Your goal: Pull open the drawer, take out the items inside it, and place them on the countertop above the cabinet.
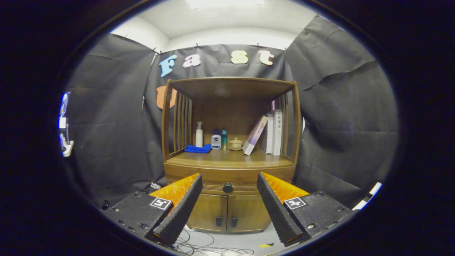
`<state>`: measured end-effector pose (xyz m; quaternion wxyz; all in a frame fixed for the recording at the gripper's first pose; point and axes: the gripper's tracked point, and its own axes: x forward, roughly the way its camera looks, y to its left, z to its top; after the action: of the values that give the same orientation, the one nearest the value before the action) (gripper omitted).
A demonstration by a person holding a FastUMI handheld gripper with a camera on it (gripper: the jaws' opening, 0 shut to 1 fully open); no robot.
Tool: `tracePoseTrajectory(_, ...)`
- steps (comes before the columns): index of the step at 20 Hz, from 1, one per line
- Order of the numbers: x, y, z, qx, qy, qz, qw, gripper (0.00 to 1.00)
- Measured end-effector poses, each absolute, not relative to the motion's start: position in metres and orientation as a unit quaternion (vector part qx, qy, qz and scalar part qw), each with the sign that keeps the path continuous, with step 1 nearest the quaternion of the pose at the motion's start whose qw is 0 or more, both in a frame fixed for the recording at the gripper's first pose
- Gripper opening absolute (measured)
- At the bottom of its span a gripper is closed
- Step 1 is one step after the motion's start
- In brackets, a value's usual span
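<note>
Gripper [229,185] spread wide, ridged fingers apart — round knob [228,187] on the smooth wooden drawer [213,179] beyond.

On the countertop [227,160]: three bottles [199,137], one cloth [197,149], one small pot [235,144], perhaps four books [272,131] (tightly packed).

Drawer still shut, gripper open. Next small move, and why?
Probably ease straight forward toward the round dark knob on the shut wooden drawer. The gripper is open, and the knob shows centred between its fingers but beyond them, not yet within reach to close on.
</note>
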<state>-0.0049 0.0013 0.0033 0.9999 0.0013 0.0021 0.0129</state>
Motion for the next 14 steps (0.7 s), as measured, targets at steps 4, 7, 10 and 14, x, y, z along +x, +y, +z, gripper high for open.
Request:
tracePoseTrajectory(4,-0.0049,0.0004,0.0023,0.004,0.003,0.012,1.0,1.0)
tracePoseTrajectory(7,-0.0043,0.0007,0.002,0.004,0.002,0.01,1.0,1.0)
tracePoseTrajectory(10,-0.0039,0.001,0.0022,0.003,0.0,0.01,1.0,1.0)
tracePoseTrajectory(14,-0.001,0.0005,-0.0025,0.001,0.003,0.013,1.0,1.0)
